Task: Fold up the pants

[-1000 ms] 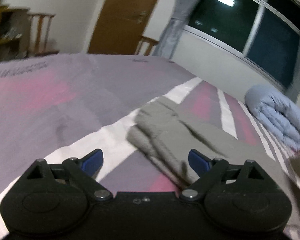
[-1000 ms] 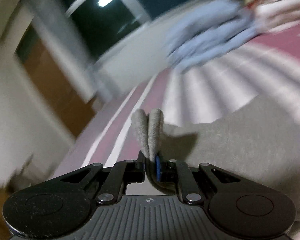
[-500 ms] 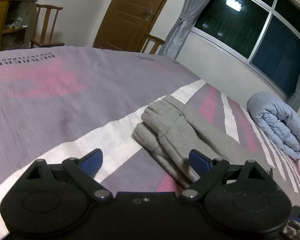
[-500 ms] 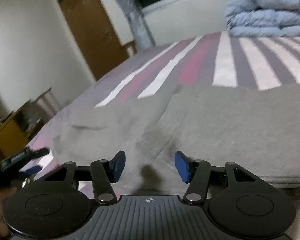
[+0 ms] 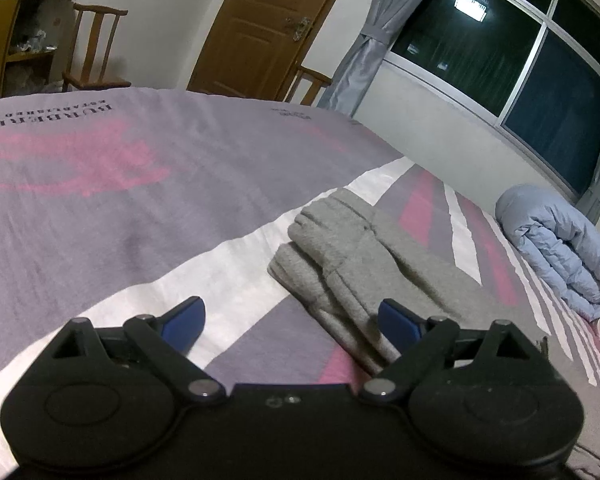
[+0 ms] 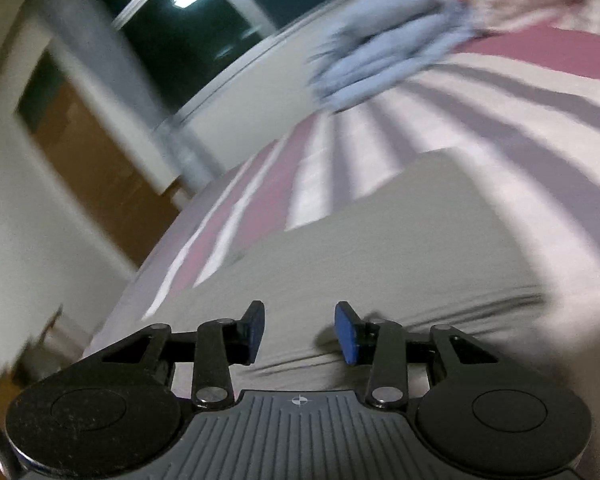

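Left wrist shows pants (image 5: 340, 256) folded on the striped bed (image 5: 100, 208) under a dark window (image 5: 512, 64), left claw (image 5: 292, 316) wide, while the right claw (image 6: 300, 330), empty, has dropped their cuff and just narrowed.

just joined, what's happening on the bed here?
A person with a claw in each hand is folding grey pants on a striped bedspread. The pants lie flat, already folded over, cuffs stacked at the far end. The left claw hangs wide open near them, holding nothing. The right claw has just let go of the fabric and its jaws have been closing partway, nothing between them. A rolled blue duvet sits by the window.
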A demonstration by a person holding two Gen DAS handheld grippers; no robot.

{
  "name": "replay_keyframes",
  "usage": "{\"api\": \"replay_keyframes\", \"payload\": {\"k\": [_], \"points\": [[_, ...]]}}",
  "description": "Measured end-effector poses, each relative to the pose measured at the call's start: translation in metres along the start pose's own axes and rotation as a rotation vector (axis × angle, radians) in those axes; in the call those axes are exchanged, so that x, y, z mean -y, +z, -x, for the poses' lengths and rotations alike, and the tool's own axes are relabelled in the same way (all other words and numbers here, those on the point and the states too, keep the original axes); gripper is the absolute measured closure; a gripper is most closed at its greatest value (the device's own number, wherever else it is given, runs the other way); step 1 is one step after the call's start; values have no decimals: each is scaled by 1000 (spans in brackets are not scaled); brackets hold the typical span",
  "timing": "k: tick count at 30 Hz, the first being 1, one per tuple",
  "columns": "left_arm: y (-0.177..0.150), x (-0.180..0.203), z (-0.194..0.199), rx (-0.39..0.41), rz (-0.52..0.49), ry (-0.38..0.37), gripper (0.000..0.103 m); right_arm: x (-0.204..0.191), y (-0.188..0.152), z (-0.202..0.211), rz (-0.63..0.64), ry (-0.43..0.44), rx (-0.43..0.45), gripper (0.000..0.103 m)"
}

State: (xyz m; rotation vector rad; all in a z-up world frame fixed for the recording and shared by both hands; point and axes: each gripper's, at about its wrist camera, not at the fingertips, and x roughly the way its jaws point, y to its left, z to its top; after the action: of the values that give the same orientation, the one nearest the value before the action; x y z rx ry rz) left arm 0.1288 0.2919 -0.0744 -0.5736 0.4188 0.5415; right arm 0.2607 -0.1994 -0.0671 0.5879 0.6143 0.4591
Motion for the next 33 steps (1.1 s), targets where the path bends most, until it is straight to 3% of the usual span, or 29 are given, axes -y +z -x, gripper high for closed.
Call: {"api": "replay_keyframes", "payload": {"k": [3,6,16,31,33], "points": [[0,1,0,-1,-4,4,16,42,14,30,-157,-26,61,46],[-1,3,-1,-3,-2,8,16,63,23,52,-244,-17,107,45],[-1,9,-3,-16,-19,29,15,99,20,45,-461,73,51,45],[-2,6,0,-2,-22,51,15,102,24,12,-409,53,24,45],[-3,7,0,-5,-28,51,15,97,25,12,-366,11,37,48]]}}
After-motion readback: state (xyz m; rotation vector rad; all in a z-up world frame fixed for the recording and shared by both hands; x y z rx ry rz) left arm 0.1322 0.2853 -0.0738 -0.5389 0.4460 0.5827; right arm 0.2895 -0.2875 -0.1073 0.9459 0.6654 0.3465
